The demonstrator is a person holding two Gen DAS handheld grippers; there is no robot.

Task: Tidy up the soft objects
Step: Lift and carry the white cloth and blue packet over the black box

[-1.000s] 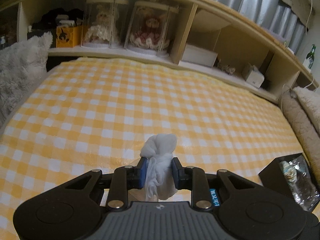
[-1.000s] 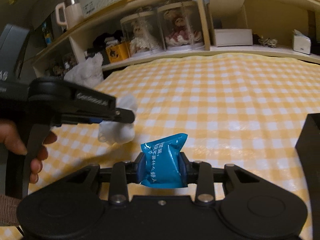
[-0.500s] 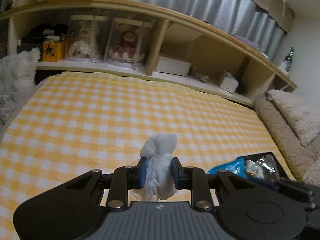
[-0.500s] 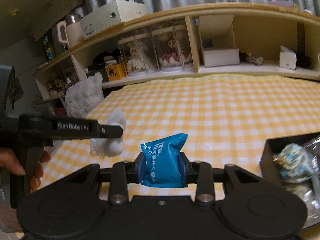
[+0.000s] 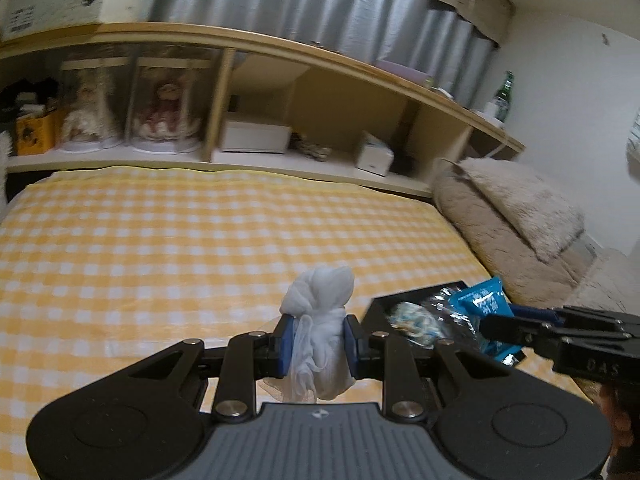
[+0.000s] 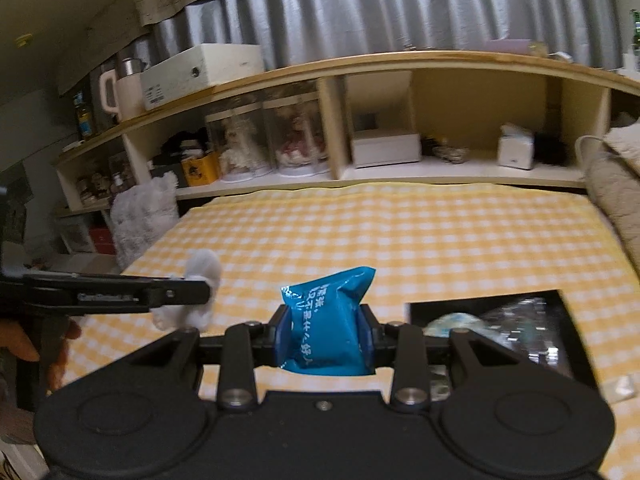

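Fingers (image 5: 285,338) of my left gripper (image 5: 316,338) are pinched nearly together on a white cloth bundle (image 5: 318,320), soft and crumpled, its rounded knot bulging above the blue pads and a thin gauzy tail hanging below them. This gripper tilts downward over the yellow-and-white checked bedspread (image 5: 180,240), low centre of the left wrist frame. My right gripper (image 6: 326,334) is closed on a blue packet (image 6: 328,320), glossy and puffed, printed with white characters; its crimped top flares above the pads. It also tilts down. In the left wrist frame that packet sits at lower right, over a black tray (image 6: 480,304) lying on the bedspread and holding crinkly clear-wrapped items. A hand (image 6: 24,344) grips the left tool's handle at the right wrist frame's left edge.
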